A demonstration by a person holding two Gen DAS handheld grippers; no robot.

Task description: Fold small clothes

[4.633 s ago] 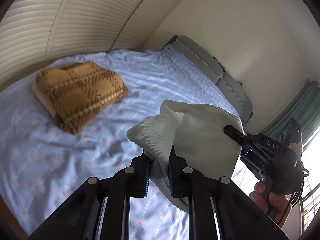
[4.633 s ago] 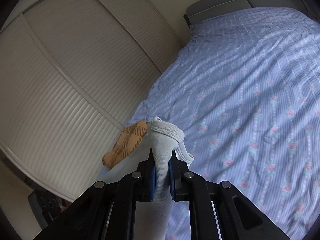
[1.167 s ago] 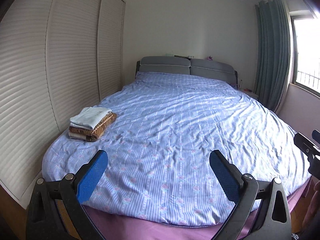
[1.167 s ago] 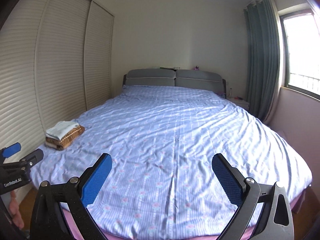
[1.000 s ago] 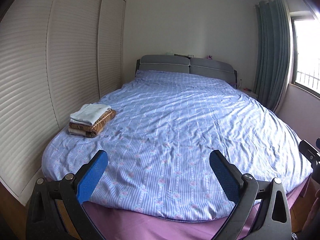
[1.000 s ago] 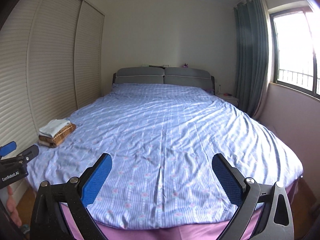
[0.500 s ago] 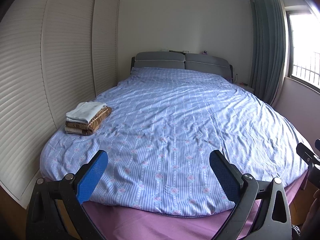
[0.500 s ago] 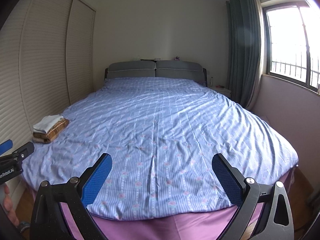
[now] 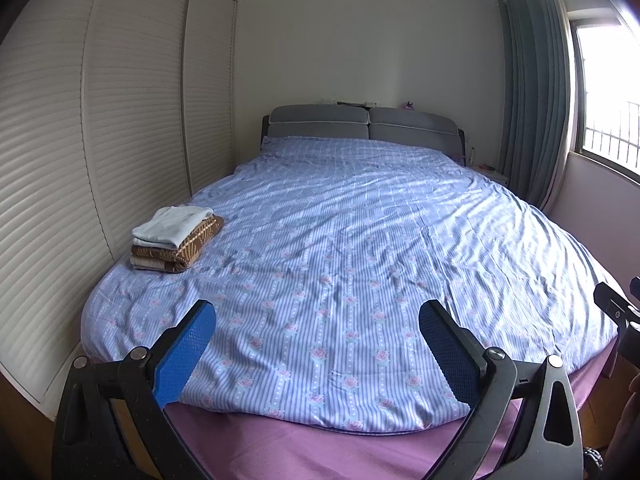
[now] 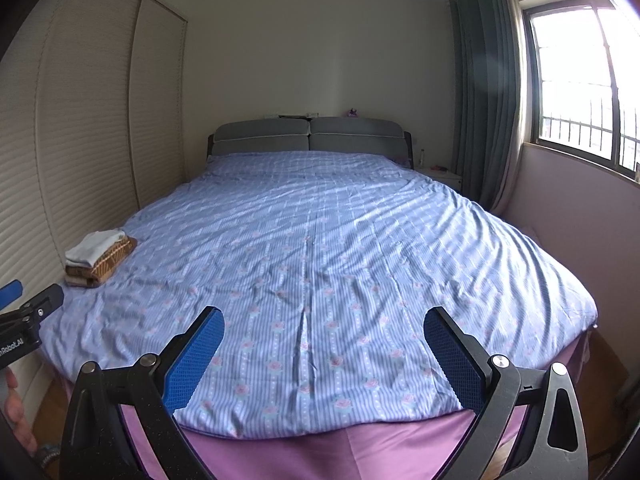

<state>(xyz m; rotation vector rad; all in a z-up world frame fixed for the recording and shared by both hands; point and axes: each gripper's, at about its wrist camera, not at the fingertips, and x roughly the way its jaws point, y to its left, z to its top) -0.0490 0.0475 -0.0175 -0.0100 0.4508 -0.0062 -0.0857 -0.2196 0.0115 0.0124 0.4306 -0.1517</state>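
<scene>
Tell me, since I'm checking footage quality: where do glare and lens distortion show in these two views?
Right wrist view: the window is blown out white, with a faint haze over the curtain. Left wrist view: only a sliver of the window shows, also overexposed. Both views: fisheye bends the wardrobe doors and rounds the bed; dark vignette fills the corners. Focus looks sharp throughout.

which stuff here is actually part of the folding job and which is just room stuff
Part of the job:
- folded white garment, top of the pile
- folded brown plaid cloth beneath it
- left gripper and right gripper, both open and empty

Just there:
- blue floral duvet
- grey headboard
- louvred wardrobe doors
- grey curtain
- window
</scene>
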